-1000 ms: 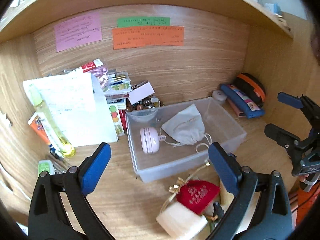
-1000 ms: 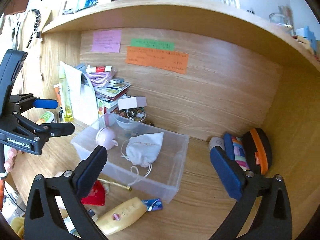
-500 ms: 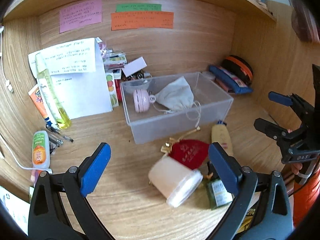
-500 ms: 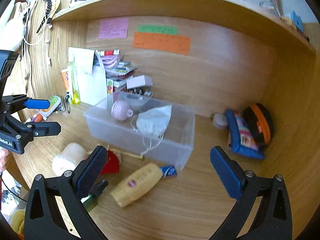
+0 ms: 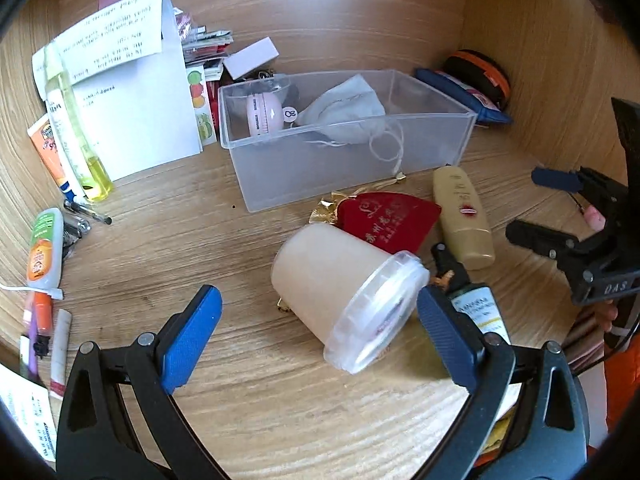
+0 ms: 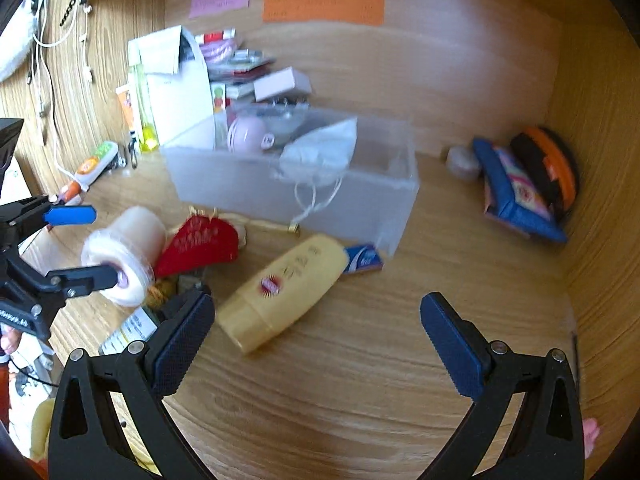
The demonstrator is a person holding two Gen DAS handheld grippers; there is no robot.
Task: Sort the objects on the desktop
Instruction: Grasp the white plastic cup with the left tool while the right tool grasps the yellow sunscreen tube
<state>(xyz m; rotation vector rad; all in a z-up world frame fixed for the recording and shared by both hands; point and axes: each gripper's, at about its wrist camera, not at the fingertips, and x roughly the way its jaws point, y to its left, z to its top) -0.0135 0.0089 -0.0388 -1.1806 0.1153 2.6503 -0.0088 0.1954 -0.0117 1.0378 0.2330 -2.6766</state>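
Left wrist view, left tongs (image 5: 316, 332) open around tipped jar (image 5: 344, 288), bare desk (image 5: 248, 408) below.

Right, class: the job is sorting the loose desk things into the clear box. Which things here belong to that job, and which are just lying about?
Part of the job:
clear box
tub, lying on its side
red pouch
yellow bottle
left claw, open over the tub

Just lying about:
sticky notes on the back wall
paper sheet
blue case in the corner
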